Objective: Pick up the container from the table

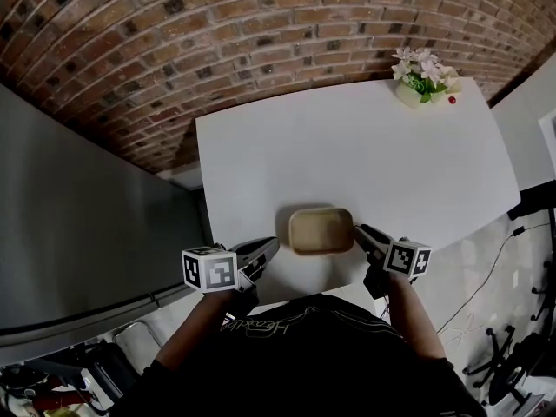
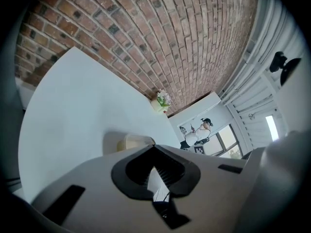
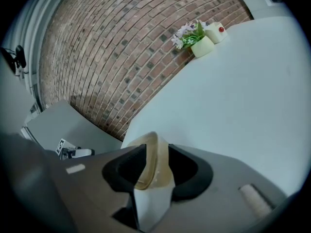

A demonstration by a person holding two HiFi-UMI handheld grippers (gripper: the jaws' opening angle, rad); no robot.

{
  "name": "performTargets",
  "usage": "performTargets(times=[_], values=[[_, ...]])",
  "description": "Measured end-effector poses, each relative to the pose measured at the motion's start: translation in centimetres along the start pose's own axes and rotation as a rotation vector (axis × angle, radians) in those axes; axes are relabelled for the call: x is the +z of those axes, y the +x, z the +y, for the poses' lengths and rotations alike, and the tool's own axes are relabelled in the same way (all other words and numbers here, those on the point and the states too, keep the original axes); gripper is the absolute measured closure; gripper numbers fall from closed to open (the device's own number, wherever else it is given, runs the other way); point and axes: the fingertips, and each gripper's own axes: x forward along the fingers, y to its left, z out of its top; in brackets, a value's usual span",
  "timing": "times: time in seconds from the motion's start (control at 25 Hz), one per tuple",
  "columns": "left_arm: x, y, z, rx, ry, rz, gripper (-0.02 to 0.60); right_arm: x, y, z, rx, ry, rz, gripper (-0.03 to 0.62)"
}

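The left gripper [image 1: 270, 247] hangs over the near edge of the table [image 1: 347, 137], its jaw tips drawn together on nothing. The tan container [image 1: 321, 230] lies just ahead of it and to its right. The right gripper [image 1: 359, 230] stands wide, jaws straddling the container's right-hand rim without clamping it.

A flower pot [image 1: 421, 78] stands far ahead of the right gripper [image 1: 359, 231], by the brick wall [image 1: 261, 33]. A grey cabinet [image 1: 78, 233] lies left of the left gripper [image 1: 270, 247].
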Motion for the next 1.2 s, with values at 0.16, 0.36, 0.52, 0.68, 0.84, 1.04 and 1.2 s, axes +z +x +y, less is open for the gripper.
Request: performTargets(times=[0.16, 0.36, 0.52, 0.68, 0.84, 1.04, 1.2], values=[[-0.3, -0.4, 0.7, 0.015, -0.017, -0.006, 0.577, -0.4, 0.5, -0.2, 0.017, 0.031, 0.016, 0.462], [-0.3, -0.6, 1.5, 0.038, -0.018, -0.012, 0.577, -0.7, 1.1, -0.5, 0.025, 0.078, 0.038, 0.464], [-0.4, -0.6, 1.3, 0.037, -0.023, -0.004, 0.577, -1.0, 1.5, -0.4, 0.036, 0.109, 0.047, 0.465], [-0.5, -0.6, 1.2, 0.037, -0.024, -0.003, 0.577, -1.4, 1.6, -0.6, 0.042, 0.142, 0.052, 0.472], [-0.7, -0.7, 1.3, 0.053, -0.018, 0.003, 0.577, -1.4, 1.6, -0.6, 0.064, 0.190, 0.043, 0.496], [-1.2, -0.6, 1.4, 0.059, -0.021, 0.014, 0.577, -1.4, 1.6, -0.8, 0.061, 0.215, 0.029, 0.503], [-1.6, -0.9, 1.5, 0.076, -0.017, 0.021, 0.577, -1.4, 1.6, -0.7, 0.064, 0.225, 0.019, 0.508]])
